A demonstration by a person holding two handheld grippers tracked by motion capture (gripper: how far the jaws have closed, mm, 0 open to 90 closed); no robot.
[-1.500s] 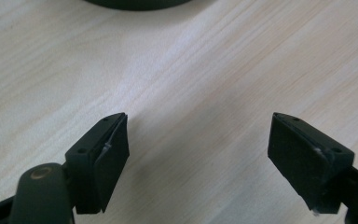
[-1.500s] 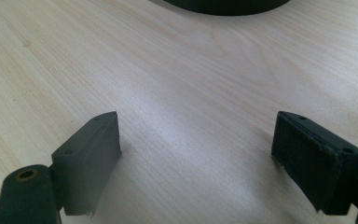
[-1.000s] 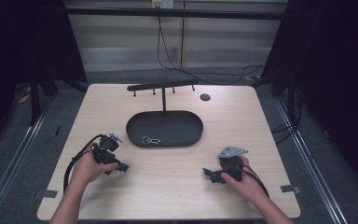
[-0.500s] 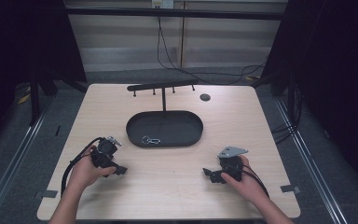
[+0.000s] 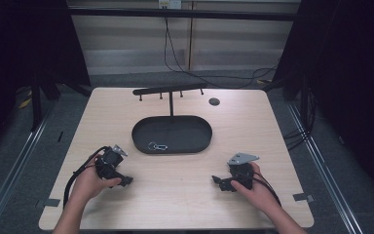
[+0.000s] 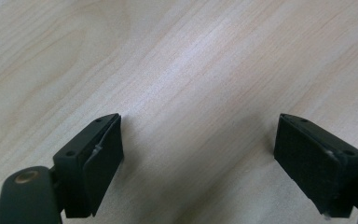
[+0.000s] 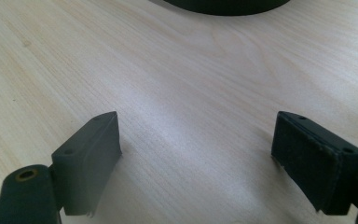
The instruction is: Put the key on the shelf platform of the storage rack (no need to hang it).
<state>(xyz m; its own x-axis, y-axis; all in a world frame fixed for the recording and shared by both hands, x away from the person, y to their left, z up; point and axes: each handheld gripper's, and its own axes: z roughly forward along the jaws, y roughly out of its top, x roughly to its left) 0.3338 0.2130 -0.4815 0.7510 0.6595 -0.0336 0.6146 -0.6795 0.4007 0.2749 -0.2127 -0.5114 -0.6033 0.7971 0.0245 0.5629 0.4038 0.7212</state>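
Left of the oval black tray, the left hand-held gripper rested wide apart and empty on the worktop, the keyring clip lay inside the tray, and the right hand-held gripper waited equally wide, likely poised for a pick.

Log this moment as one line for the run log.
left hand-held gripper: open, empty | right hand-held gripper: open, empty | key ring: in tray

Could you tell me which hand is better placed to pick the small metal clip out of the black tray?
Probably the left. The metal clip lies in the left part of the black tray, closer to the left tongs than to the right tongs. Both tongs are open and hold nothing.
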